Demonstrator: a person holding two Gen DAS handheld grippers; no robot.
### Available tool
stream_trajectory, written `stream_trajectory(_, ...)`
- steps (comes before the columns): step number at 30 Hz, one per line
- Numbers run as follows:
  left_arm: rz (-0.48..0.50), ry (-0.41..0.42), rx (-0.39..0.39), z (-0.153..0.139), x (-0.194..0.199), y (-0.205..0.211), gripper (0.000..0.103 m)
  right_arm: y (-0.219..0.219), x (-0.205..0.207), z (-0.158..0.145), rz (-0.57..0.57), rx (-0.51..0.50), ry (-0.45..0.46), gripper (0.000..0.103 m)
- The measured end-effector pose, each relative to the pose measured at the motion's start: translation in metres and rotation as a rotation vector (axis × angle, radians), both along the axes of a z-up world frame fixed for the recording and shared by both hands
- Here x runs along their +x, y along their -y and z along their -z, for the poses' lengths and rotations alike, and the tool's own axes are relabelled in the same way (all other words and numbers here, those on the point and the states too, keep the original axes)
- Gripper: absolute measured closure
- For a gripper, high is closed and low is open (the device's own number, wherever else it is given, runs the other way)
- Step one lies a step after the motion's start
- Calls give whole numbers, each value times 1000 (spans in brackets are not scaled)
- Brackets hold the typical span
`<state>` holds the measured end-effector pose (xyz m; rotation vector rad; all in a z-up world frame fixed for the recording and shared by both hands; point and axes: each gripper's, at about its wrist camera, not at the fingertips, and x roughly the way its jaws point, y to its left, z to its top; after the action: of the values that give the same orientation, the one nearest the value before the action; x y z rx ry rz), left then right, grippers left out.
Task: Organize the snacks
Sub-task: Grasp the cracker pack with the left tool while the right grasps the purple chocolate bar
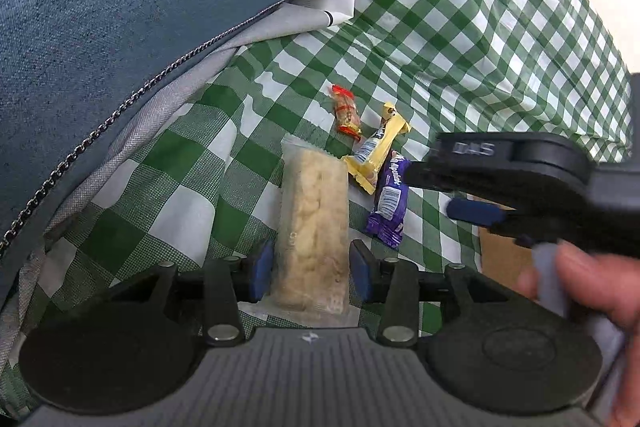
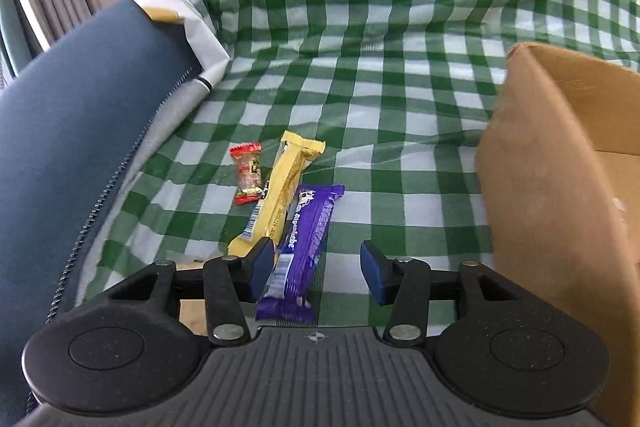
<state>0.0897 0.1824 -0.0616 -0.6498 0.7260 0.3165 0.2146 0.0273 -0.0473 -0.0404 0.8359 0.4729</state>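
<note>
Purple wrapper first: the purple bar (image 2: 300,247) lies on the checked cloth (image 2: 400,155), right between the pads of the right gripper (image 2: 316,271), nearer its left pad. Its long side runs straight away from that gripper, so the pads sit on either side. They are apart and not squeezing it. The left gripper (image 1: 310,273) has the pale clear-wrapped bar (image 1: 314,227) between its pads; I think they barely touch it.
</note>
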Motion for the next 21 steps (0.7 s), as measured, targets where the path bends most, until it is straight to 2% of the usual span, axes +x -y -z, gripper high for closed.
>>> stream_trajectory(3, -2, 10, -13, 0, -1, -2, 55, -10, 12, 11, -8, -12, -53, 47)
stream_trajectory(7, -8, 16, -26, 1, -3, -5, 55, -24, 20, 24, -22, -55, -86, 49)
stream_trajectory(8, -8, 15, -27, 1, -3, -4, 55, -26, 20, 26, -28, -66, -90, 53)
stream_trajectory(10, -7, 11, -26, 1, -3, -3, 54, -26, 19, 30, -33, -80, -89, 76)
stream_trajectory(11, -6, 10, -26, 1, -3, -3, 53, -24, 18, 30, -33, -80, -89, 78)
stream_trajectory(21, -4, 8, -7, 0, 0, 2, 52, 38, -15, 14, -39, -61, -54, 78)
